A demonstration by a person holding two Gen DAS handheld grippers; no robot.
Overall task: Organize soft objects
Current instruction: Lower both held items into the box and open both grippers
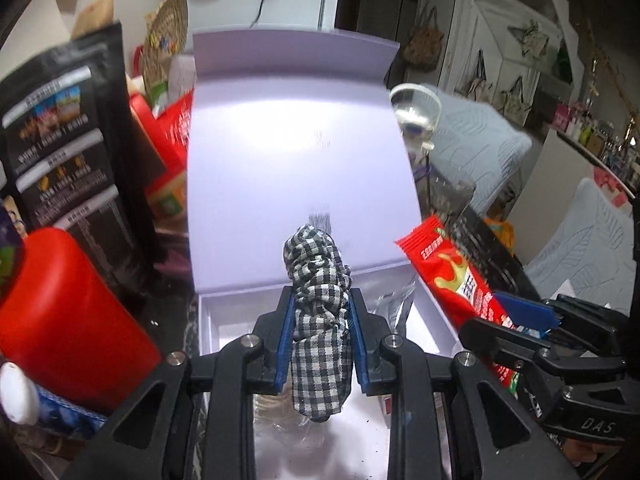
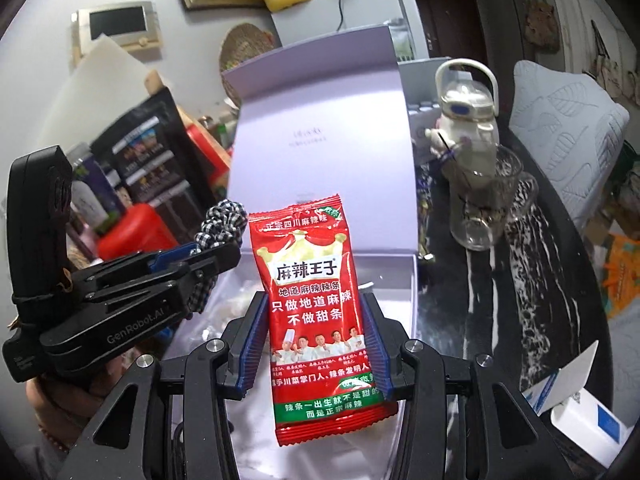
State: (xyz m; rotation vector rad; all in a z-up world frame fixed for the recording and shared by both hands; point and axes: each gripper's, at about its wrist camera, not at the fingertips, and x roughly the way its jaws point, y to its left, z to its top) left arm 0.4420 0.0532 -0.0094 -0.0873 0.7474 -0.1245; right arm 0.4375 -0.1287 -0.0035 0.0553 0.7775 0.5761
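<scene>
My left gripper (image 1: 320, 300) is shut on a black-and-white checkered fabric scrunchie (image 1: 318, 280) and holds it above the open pale-lilac box (image 1: 224, 312). The box lid (image 1: 296, 148) stands upright behind. My right gripper (image 2: 316, 312) is shut on a red snack packet (image 2: 316, 312) and holds it upright over the same box (image 2: 394, 280). The left gripper (image 2: 188, 256) with the scrunchie (image 2: 222, 226) shows at the left of the right wrist view. The right gripper (image 1: 524, 320) with the packet (image 1: 456, 276) shows at the right of the left wrist view. Clear plastic packets lie inside the box.
A red canister (image 1: 68, 320) and a black printed bag (image 1: 68, 140) stand left of the box. A white bottle with a handle (image 2: 466, 116) and glass cups (image 2: 484, 204) stand on the dark marbled table (image 2: 532, 280) to the right. A white-and-blue carton (image 2: 580, 416) lies front right.
</scene>
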